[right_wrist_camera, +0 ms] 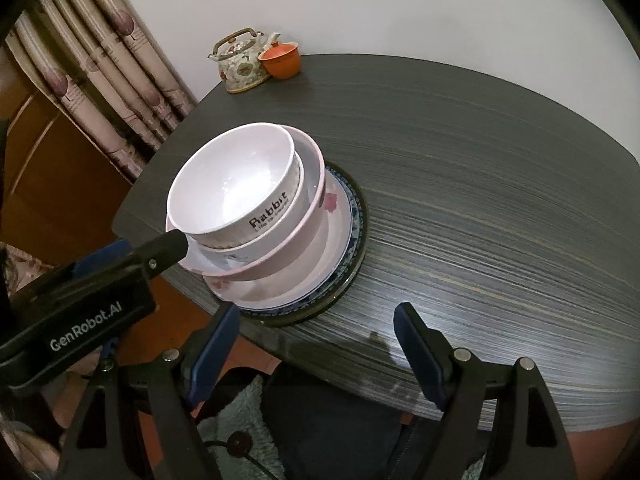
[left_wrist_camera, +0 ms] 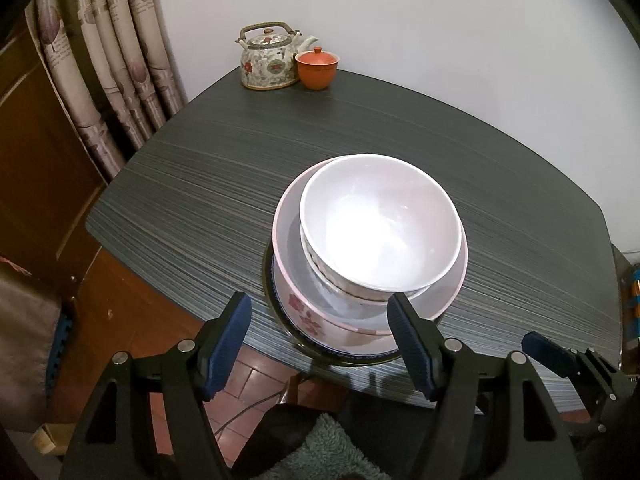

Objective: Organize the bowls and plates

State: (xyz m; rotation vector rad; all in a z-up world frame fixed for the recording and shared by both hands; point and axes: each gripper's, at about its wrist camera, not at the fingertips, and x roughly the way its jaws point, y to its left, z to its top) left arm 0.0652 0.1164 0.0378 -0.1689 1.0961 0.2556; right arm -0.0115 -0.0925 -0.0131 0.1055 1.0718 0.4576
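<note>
Left wrist view: left claw [left_wrist_camera: 320, 340] spread, empty; white ceramic bowl [left_wrist_camera: 380, 220] tops nested stack just ahead, likely gathered for storing.
Right wrist view: right claw [right_wrist_camera: 318, 350] spread, empty; stack ahead-left.
Surface: dark streaked worktop [right_wrist_camera: 480, 200]; flowered teapot [right_wrist_camera: 240, 64], far corner.

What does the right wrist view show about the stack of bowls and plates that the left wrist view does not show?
Only the right wrist view shows the word "Rabbit" printed on the top bowl, and the left gripper's "GenRobot.AI" casing.

Only the left wrist view shows red flowers on the stack's near side, and one right gripper finger from the side.

Both show the stack near the table edge, the teapot beside the orange lidded cup, and both grippers open, holding nothing.
</note>
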